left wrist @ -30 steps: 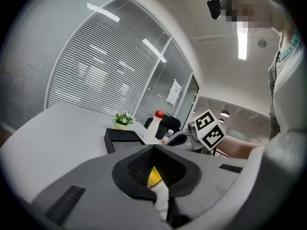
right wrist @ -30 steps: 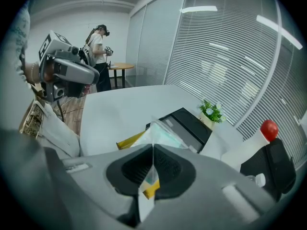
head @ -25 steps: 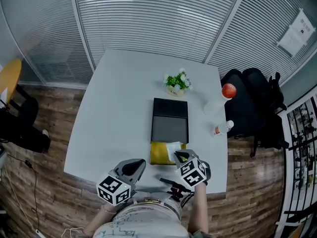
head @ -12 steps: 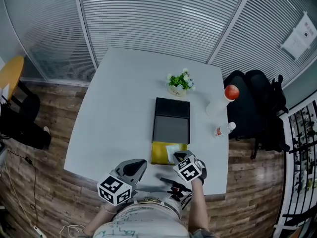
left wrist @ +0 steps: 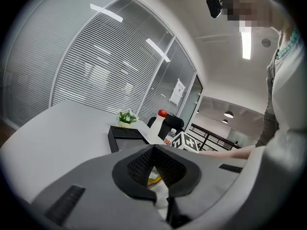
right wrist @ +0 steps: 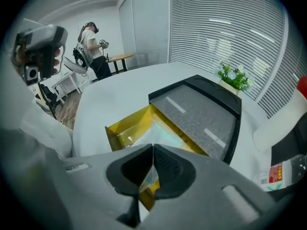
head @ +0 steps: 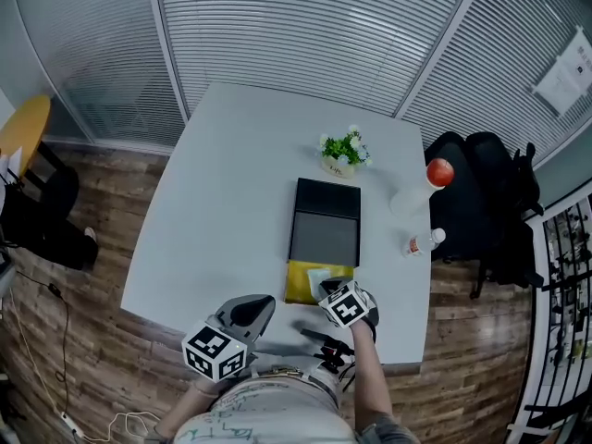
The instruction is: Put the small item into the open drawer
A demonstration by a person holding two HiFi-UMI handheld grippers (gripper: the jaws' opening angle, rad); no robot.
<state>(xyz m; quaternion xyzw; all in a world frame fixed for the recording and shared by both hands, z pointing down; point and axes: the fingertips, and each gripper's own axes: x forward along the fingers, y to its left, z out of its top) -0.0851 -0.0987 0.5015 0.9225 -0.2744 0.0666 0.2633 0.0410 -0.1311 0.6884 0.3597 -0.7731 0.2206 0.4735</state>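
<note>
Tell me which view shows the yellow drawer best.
The right gripper view: the open yellow drawer fills its centre, interior visible. The head view shows it small, partly covered by the right gripper. The left gripper view shows only a yellow sliver behind its fingers.

Near the middle of the table [head: 222, 202]: drawer unit [head: 326, 225]. At its 6 o'clock, joined to it, open drawer [head: 298, 289], with packet [head: 317, 277] at the drawer's 3 o'clock side. At the unit's 12 o'clock, potted plant [head: 344, 151]; at 2 o'clock, tall bottle [head: 416, 188]; at 3 o'clock, small bottle [head: 421, 242] by the table edge. Right gripper [head: 333, 289] over the drawer's 4 o'clock corner; left gripper [head: 259, 305] at its 8 o'clock
</note>
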